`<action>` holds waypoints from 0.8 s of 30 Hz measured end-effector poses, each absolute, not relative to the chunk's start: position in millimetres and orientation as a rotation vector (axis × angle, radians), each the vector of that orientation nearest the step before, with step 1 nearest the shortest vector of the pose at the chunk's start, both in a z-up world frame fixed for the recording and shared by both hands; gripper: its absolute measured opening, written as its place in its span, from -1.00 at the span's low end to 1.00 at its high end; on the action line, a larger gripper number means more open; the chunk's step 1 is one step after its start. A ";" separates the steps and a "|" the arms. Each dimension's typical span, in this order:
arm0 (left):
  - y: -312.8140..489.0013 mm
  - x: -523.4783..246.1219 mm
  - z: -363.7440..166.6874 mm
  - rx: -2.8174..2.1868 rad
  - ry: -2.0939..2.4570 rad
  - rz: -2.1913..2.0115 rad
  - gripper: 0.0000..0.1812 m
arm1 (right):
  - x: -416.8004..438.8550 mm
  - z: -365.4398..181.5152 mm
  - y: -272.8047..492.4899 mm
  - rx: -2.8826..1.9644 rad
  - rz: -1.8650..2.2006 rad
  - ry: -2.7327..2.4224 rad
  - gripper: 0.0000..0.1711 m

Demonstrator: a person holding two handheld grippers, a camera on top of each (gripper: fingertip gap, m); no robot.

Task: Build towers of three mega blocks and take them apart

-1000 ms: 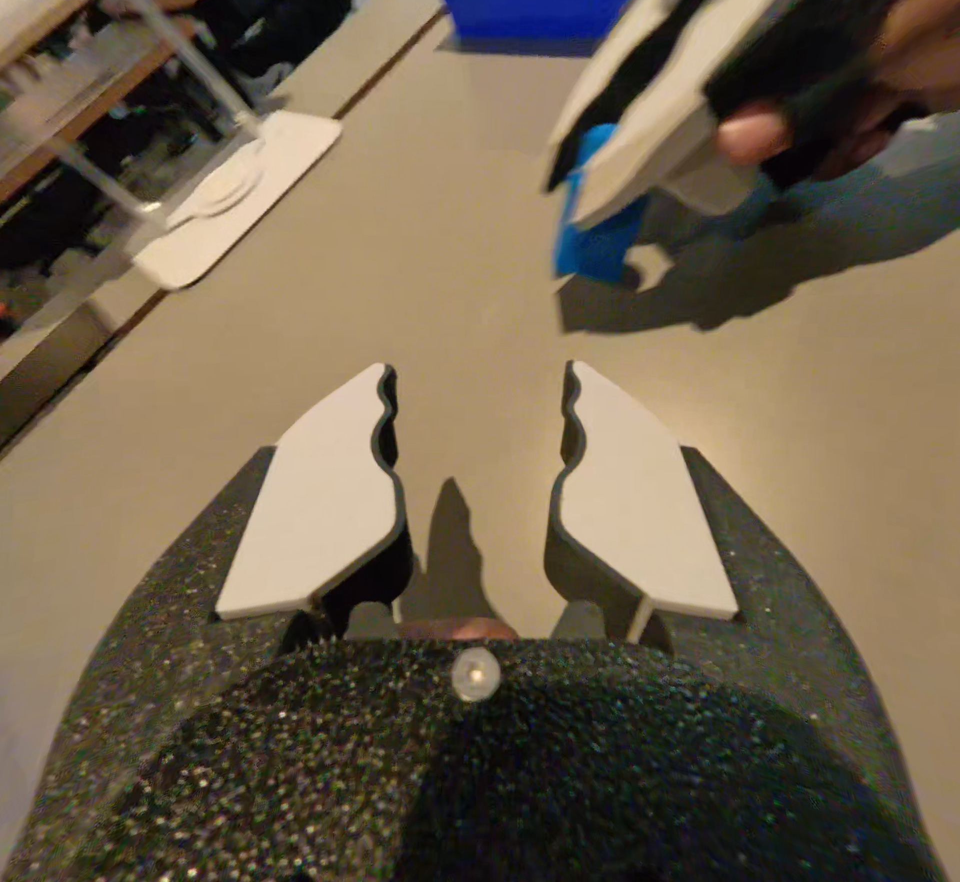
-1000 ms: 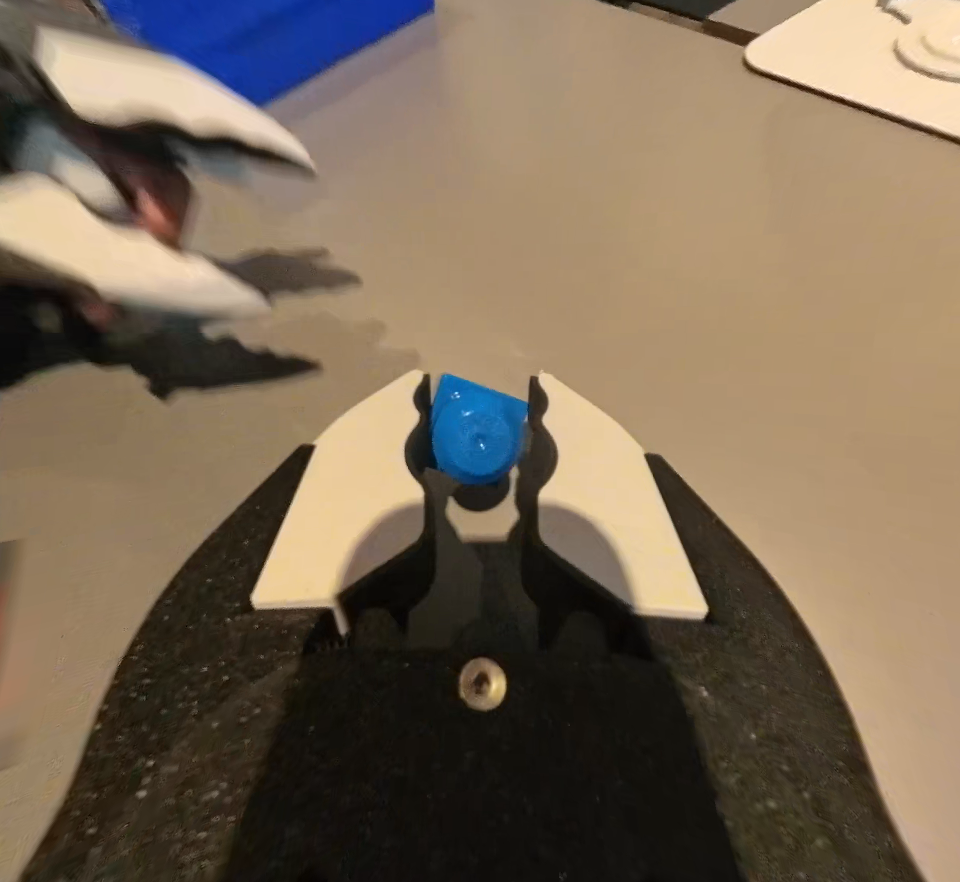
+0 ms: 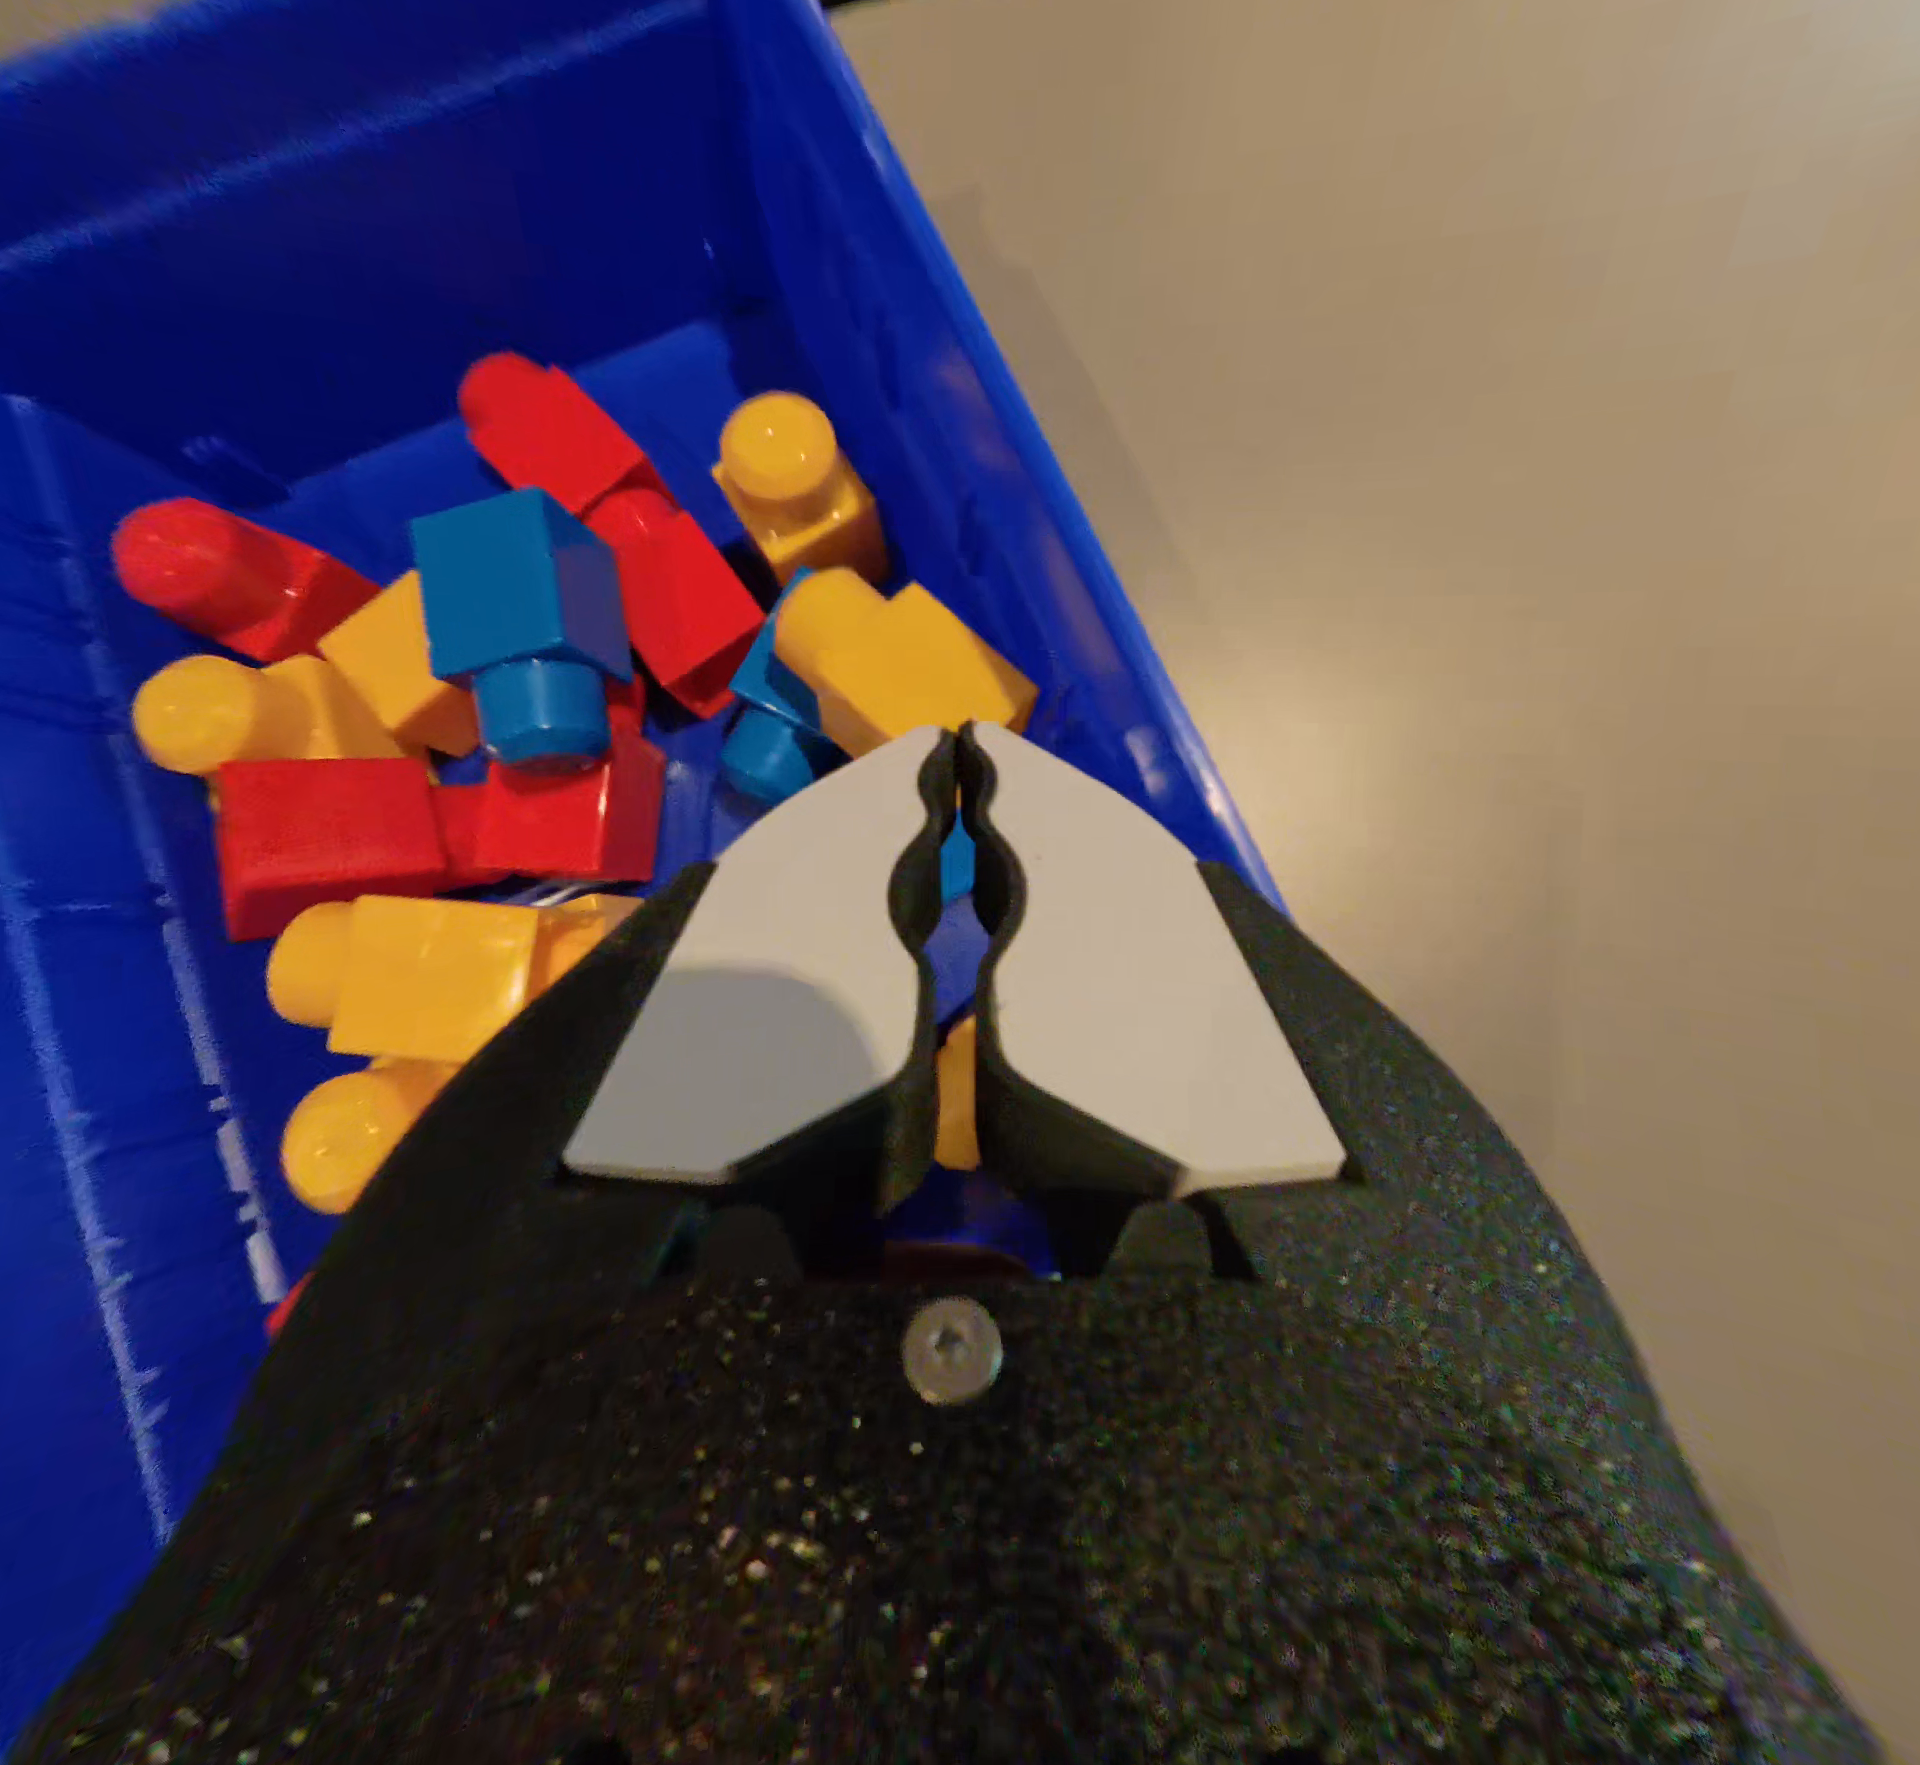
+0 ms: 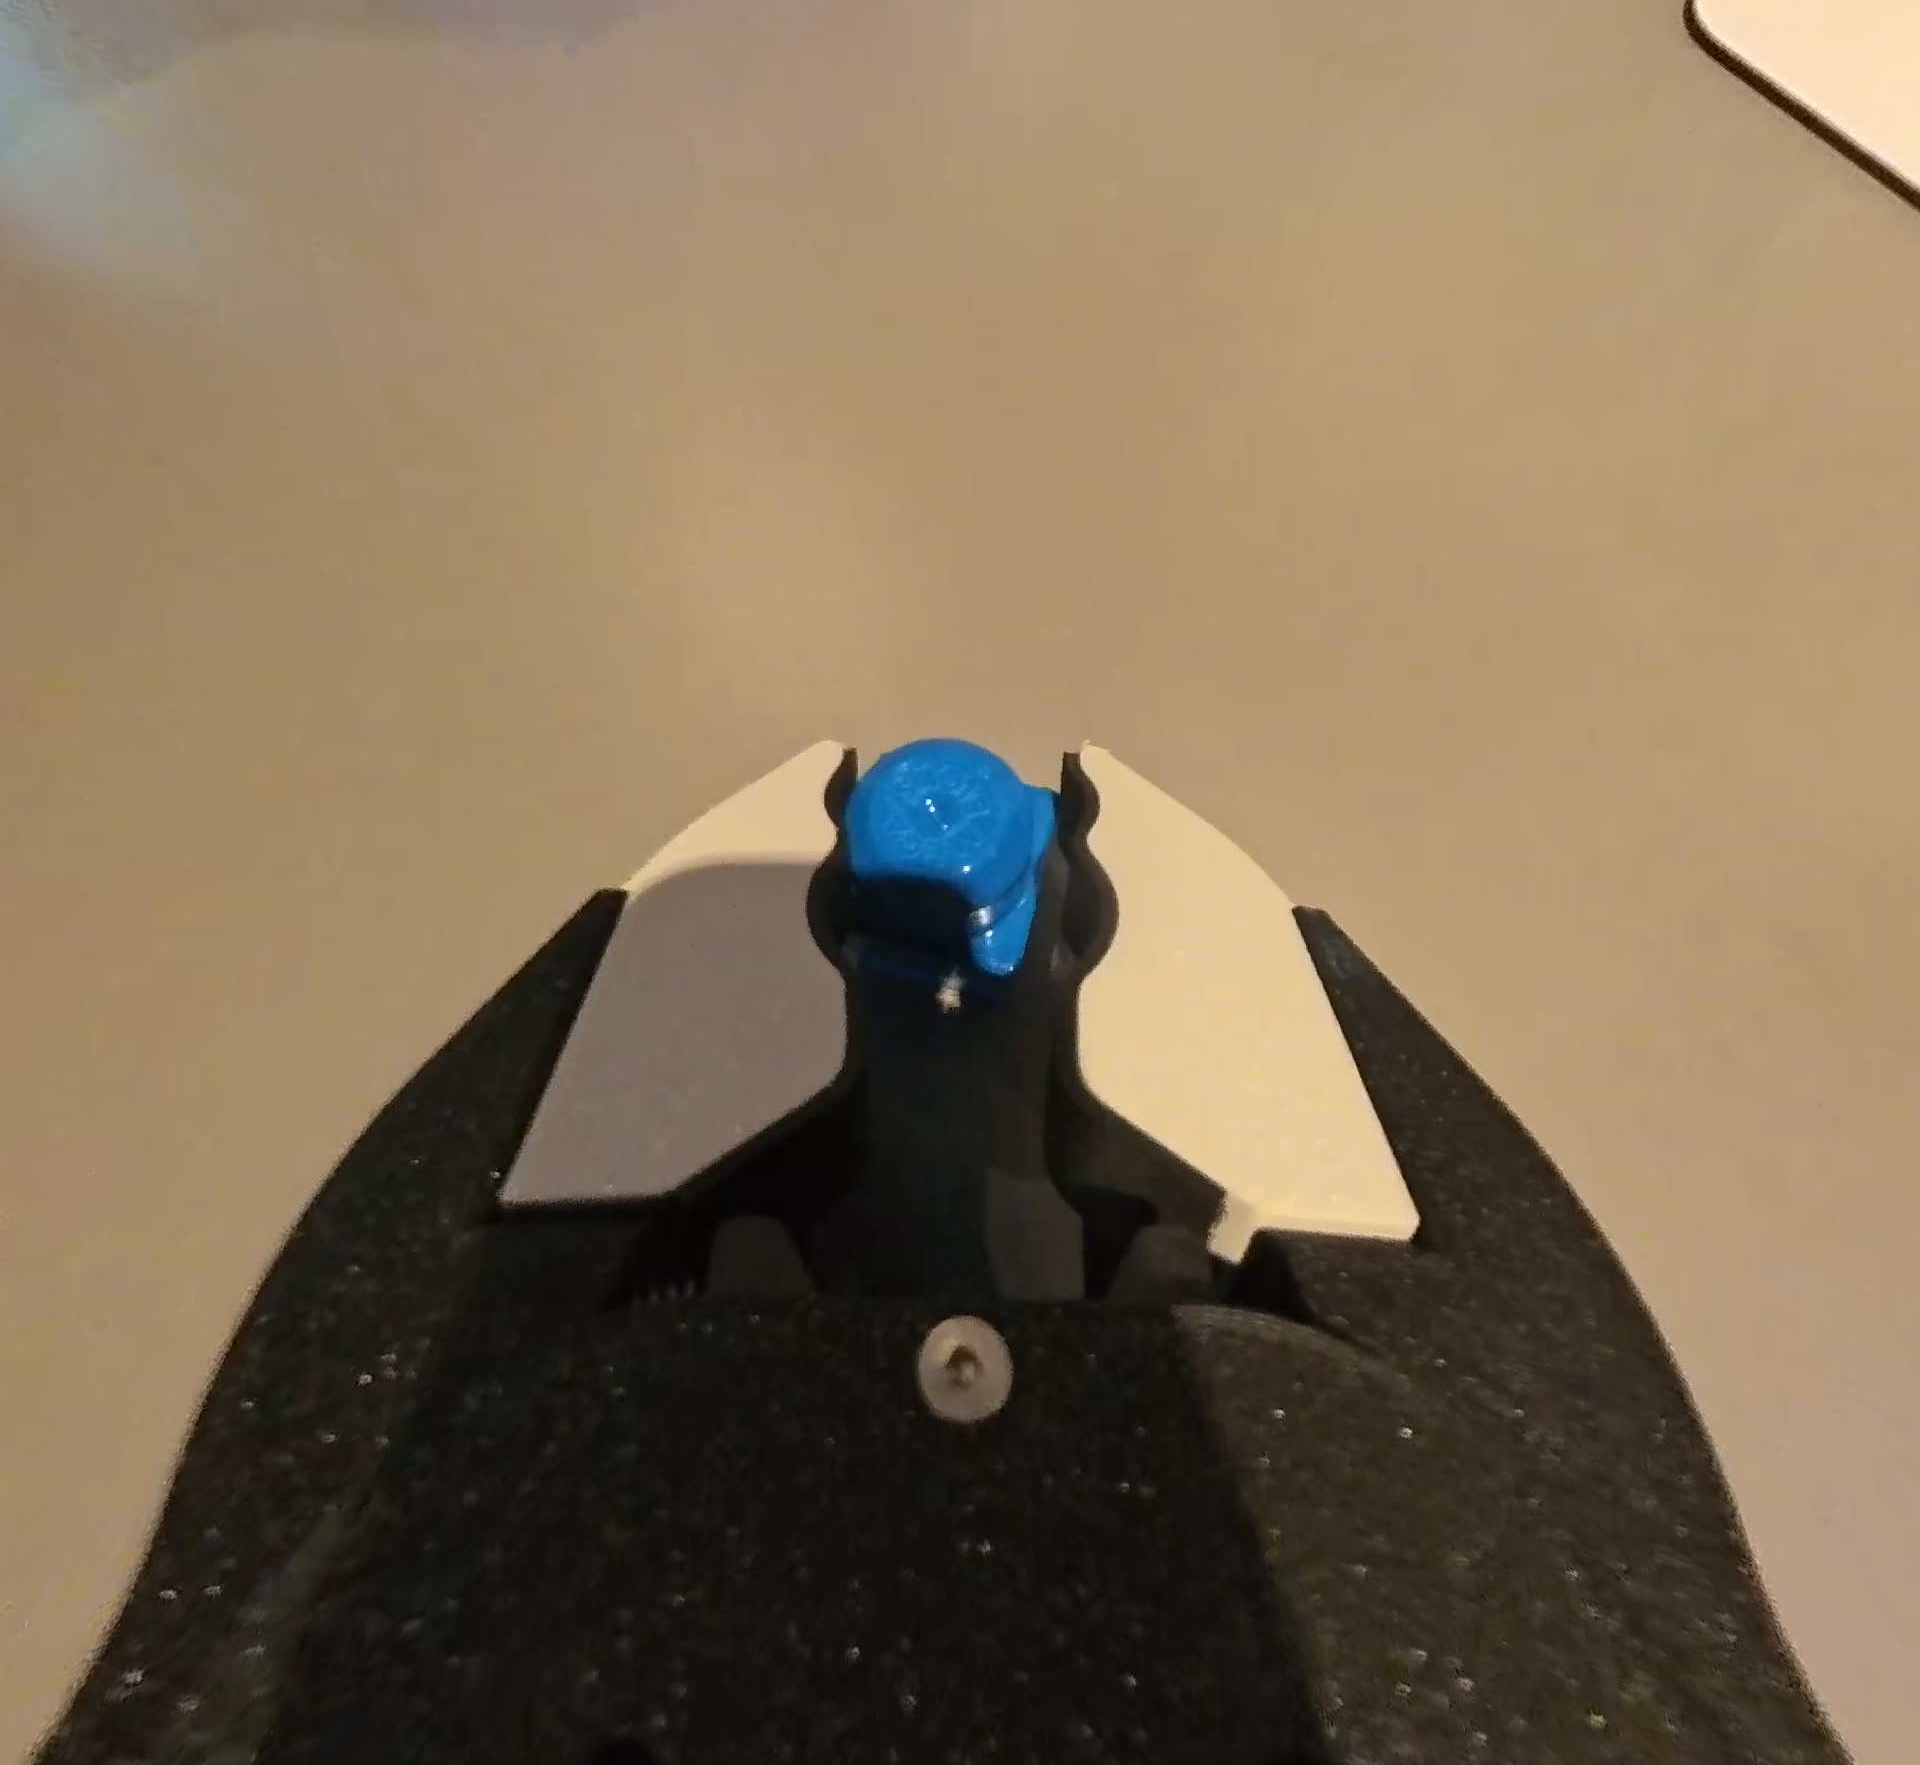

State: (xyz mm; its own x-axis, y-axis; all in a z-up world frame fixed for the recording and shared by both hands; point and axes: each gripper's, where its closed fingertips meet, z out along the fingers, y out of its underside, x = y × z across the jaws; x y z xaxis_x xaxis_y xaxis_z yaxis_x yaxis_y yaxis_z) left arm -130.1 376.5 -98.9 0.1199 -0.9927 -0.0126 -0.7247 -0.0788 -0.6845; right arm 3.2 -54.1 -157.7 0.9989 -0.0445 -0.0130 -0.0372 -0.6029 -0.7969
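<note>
Left wrist view has the left tool (image 3: 961, 749) pinched closed with nothing gripped, hanging over a blue bin (image 3: 904, 281) of red, yellow and blue mega blocks (image 3: 520, 676). Right tool (image 4: 956, 765) clamps a blue block (image 4: 940, 832) above the bare worktop (image 4: 935, 313), stud apparently facing the camera.

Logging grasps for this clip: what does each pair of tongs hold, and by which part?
Right tongs grip a blue block by its sides, stud facing the camera. Left tongs, closed above the blue bin, hold nothing.
</note>
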 end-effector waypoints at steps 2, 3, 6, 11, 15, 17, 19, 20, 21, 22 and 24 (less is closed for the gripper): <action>376.4 -132.7 -85.3 -1.826 1.625 -0.631 -1.00 | 3.4 -157.7 -54.0 -2.217 -0.006 0.058 -0.56; 376.3 -132.7 -78.6 -1.805 1.611 -0.627 -1.00 | 3.4 -157.8 -54.0 -2.217 -0.005 0.058 -0.56; 375.0 -133.2 -79.3 -1.765 1.679 -0.518 -0.99 | 3.3 -157.8 -53.9 -2.218 -0.008 0.055 -0.56; 389.3 -116.9 -121.5 -1.899 1.719 -0.421 -0.57 | 3.3 -157.9 -53.9 -2.216 -0.012 0.051 -0.56; 394.3 -106.1 -137.8 -2.025 1.662 -0.591 -0.60 | 4.1 -158.0 -54.8 -2.214 -0.007 0.053 -0.56; 394.9 -104.7 -137.8 -2.008 1.675 -0.620 -0.61 | 4.8 -158.1 -55.0 -2.215 -0.006 0.053 -0.56; 393.2 -105.0 -135.9 -2.007 1.677 -0.652 -0.72 | 5.2 -158.0 -55.4 -2.215 -0.008 0.052 -0.56; 393.5 -105.6 -134.2 -1.997 1.670 -0.658 -0.76 | 5.4 -158.0 -55.6 -2.215 -0.010 0.050 -0.56; 394.2 -106.5 -132.1 -1.990 1.656 -0.661 -0.81 | 5.5 -157.9 -55.8 -2.215 -0.014 0.048 -0.56; 395.1 -107.8 -129.2 -1.982 1.639 -0.664 -0.88 | 5.6 -157.8 -56.1 -2.215 -0.018 0.045 -0.56; 395.2 -110.1 -119.0 -1.952 1.604 -0.686 -1.00 | 6.1 -157.6 -56.4 -2.216 -0.025 0.043 -0.57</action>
State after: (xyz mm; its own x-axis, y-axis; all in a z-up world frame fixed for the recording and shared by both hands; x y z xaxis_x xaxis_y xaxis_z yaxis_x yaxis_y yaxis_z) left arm -110.1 395.2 -119.0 0.1711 -0.9836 0.0579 -0.7214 -0.1651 -0.6725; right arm 6.1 -56.4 -157.6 0.9992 -0.0404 0.0026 -0.0222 -0.6014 -0.7986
